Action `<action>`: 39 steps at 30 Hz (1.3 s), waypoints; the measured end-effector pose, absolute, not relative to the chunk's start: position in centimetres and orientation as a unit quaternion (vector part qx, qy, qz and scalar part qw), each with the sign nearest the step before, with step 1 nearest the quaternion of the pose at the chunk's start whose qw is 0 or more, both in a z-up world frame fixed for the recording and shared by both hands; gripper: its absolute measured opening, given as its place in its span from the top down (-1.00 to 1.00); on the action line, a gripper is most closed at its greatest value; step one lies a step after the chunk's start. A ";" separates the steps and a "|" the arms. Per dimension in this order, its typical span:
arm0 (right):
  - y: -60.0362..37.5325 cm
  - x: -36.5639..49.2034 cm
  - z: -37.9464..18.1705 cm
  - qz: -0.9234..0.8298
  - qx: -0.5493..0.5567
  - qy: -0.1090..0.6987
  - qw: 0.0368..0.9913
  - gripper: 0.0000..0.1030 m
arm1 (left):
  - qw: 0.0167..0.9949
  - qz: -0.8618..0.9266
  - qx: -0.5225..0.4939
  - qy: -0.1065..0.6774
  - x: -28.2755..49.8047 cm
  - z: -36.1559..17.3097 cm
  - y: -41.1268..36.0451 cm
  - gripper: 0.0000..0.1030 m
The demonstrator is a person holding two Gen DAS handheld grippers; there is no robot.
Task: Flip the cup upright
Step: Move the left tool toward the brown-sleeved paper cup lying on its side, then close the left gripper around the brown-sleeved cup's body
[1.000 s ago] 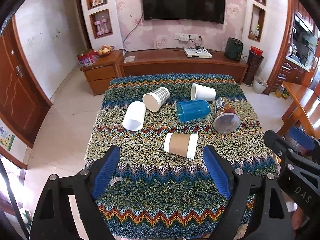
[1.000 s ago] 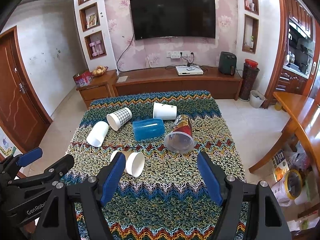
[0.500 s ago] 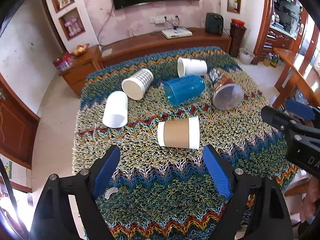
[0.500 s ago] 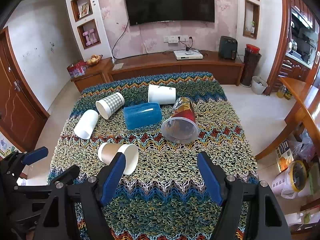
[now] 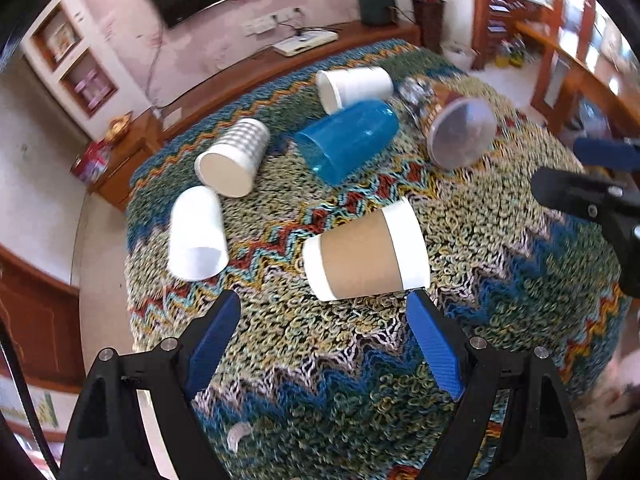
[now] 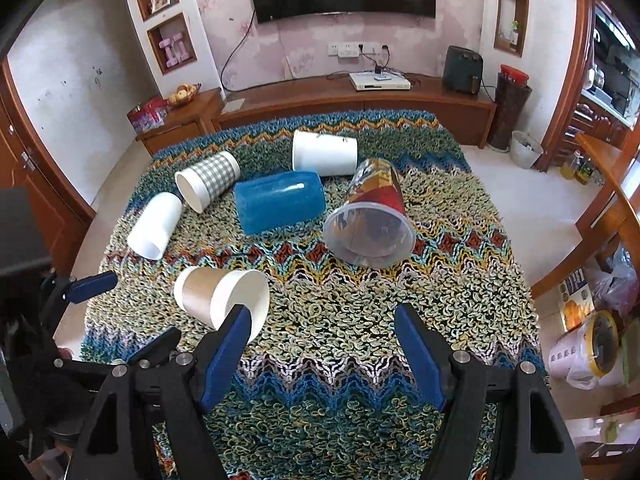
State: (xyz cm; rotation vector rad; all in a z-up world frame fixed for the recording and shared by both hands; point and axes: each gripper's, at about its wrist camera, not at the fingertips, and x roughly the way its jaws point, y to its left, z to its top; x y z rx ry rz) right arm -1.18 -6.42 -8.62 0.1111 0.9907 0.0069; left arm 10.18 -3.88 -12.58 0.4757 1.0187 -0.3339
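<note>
Closer now to the sleeved paper cup (image 5: 366, 250), the left gripper (image 5: 324, 326), wide open and empty like the right gripper (image 6: 322, 334), could nudge it rolling across the counter (image 5: 500, 248).

surface: table under zigzag knitted cloth (image 6: 360, 360) | just ahead of left jaws: brown-sleeved paper cup (image 5: 364, 256) on its side | farther ahead, all lying down: white cup (image 5: 196, 236), checked cup (image 6: 208, 184), blue cup (image 6: 280, 202), white tub (image 6: 324, 153), printed clear cup (image 6: 370, 216)
</note>
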 end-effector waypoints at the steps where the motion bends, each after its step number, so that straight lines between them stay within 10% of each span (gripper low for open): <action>1: -6.4 -1.0 -8.9 0.004 0.054 0.478 0.877 -0.45 | 0.830 -0.161 0.234 0.480 10.4 -12.9 -4.1 -0.69; 39: -9.6 2.3 -15.5 -0.013 0.104 0.536 0.838 -0.45 | 0.712 -0.263 0.268 0.593 20.1 -19.9 -11.1 -0.68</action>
